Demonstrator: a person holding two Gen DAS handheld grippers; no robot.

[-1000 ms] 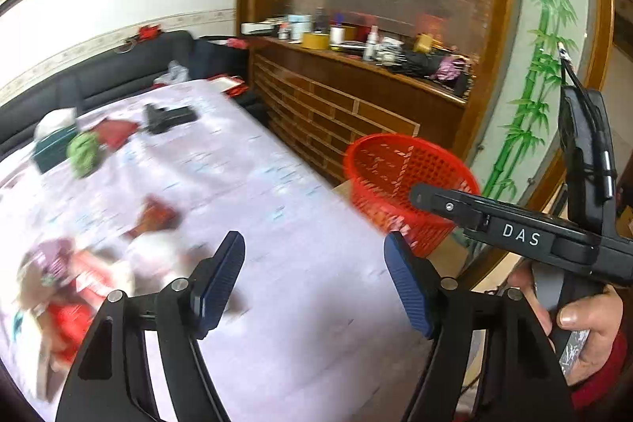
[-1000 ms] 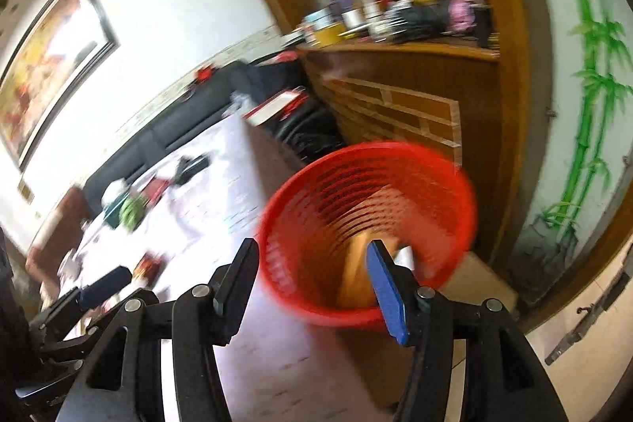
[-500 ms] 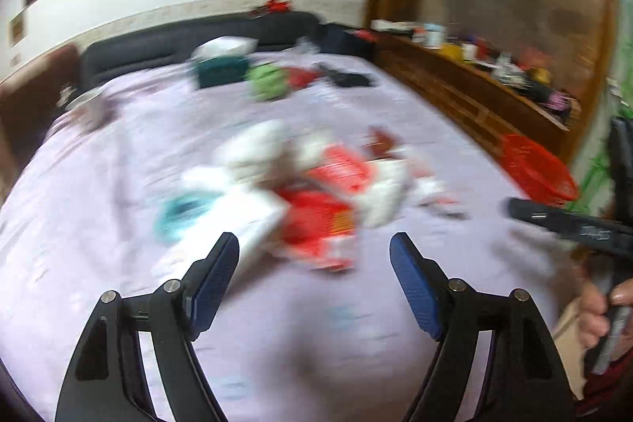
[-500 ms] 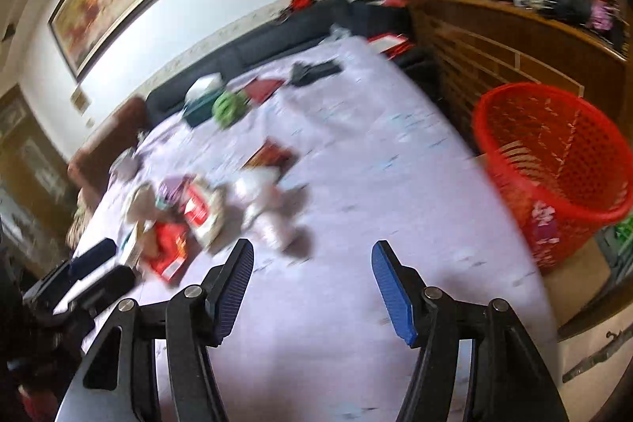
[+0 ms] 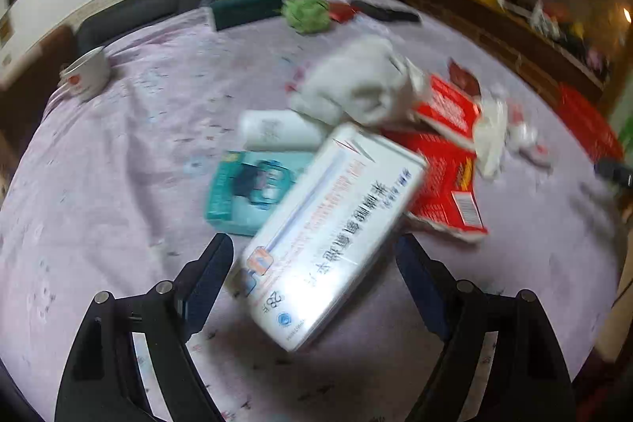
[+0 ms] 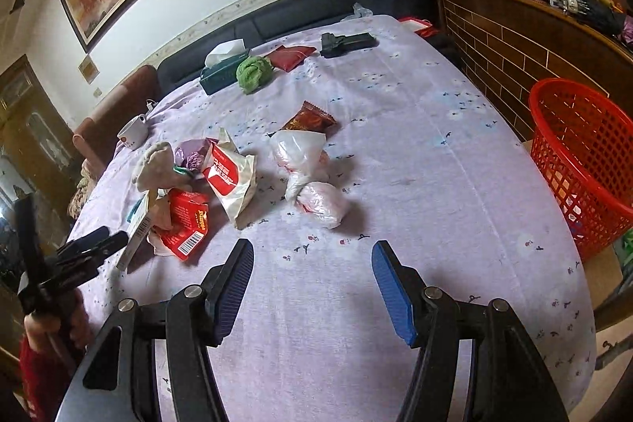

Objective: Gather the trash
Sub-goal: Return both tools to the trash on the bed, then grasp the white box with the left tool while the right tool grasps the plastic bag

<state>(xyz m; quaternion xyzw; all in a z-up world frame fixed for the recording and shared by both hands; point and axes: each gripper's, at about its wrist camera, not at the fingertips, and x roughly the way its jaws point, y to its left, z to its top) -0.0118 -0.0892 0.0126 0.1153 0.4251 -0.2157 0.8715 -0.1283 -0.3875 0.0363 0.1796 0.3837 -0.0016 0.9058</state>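
A pile of trash lies on the purple tablecloth (image 6: 415, 153). In the left wrist view a white flat box (image 5: 332, 228) lies between the open fingers of my left gripper (image 5: 312, 263), beside a teal packet (image 5: 245, 188), a white bottle (image 5: 277, 135), a torn red carton (image 5: 447, 153) and crumpled white paper (image 5: 356, 86). In the right wrist view my right gripper (image 6: 312, 283) is open and empty, short of two white plastic bags (image 6: 312, 180). A red mesh basket (image 6: 581, 161) stands beside the table at right. My left gripper (image 6: 95, 248) shows at the white box's edge.
A white cup (image 6: 132, 131), a dark green tissue box (image 6: 221, 74), a green cloth ball (image 6: 255, 72), a red pouch (image 6: 290, 56) and a black object (image 6: 346, 42) lie at the far side. A brown snack wrapper (image 6: 310, 119) lies mid-table. A wooden counter (image 6: 534, 26) runs along the right.
Both views have swung from the red basket toward the trash pile. My left gripper has moved in until the white box lies between its open fingers. My right gripper has drawn back over the table.
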